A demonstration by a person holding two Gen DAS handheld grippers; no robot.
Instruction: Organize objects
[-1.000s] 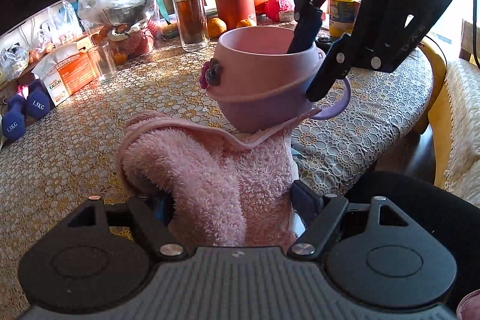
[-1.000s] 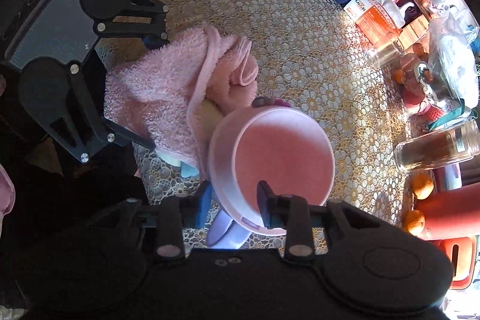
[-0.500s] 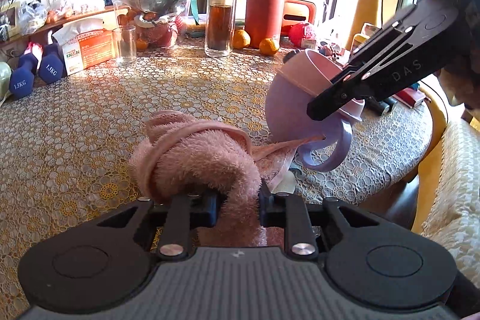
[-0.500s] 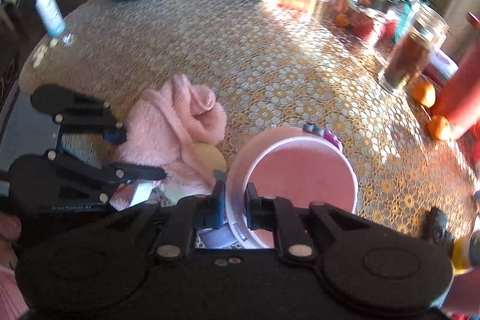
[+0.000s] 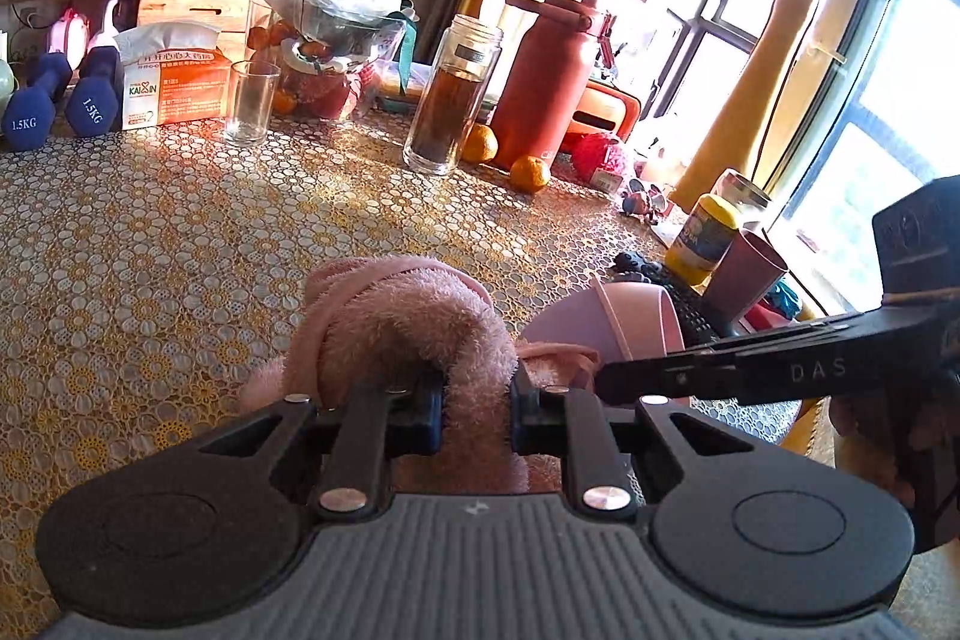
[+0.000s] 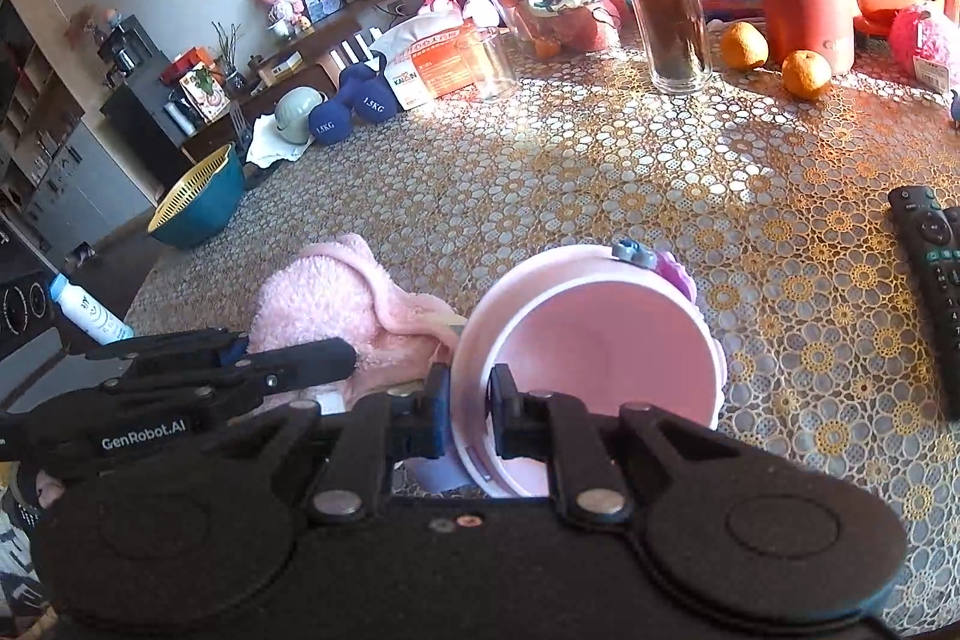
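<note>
Left-wrist view shows your left gripper (image 5: 477, 415) clamped on the pink towel (image 5: 414, 328) above the bench (image 5: 180, 250), its fingers having just closed. Right-wrist view alone shows the cup (image 6: 600, 358) interior, your right gripper (image 6: 468, 415) pinching its rim, now upright rather than looking down.

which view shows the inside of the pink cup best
The right wrist view: the pink cup opens toward the camera, empty, its rim pinched by the right gripper. The left wrist view shows only part of its outside behind the pink towel.
</note>
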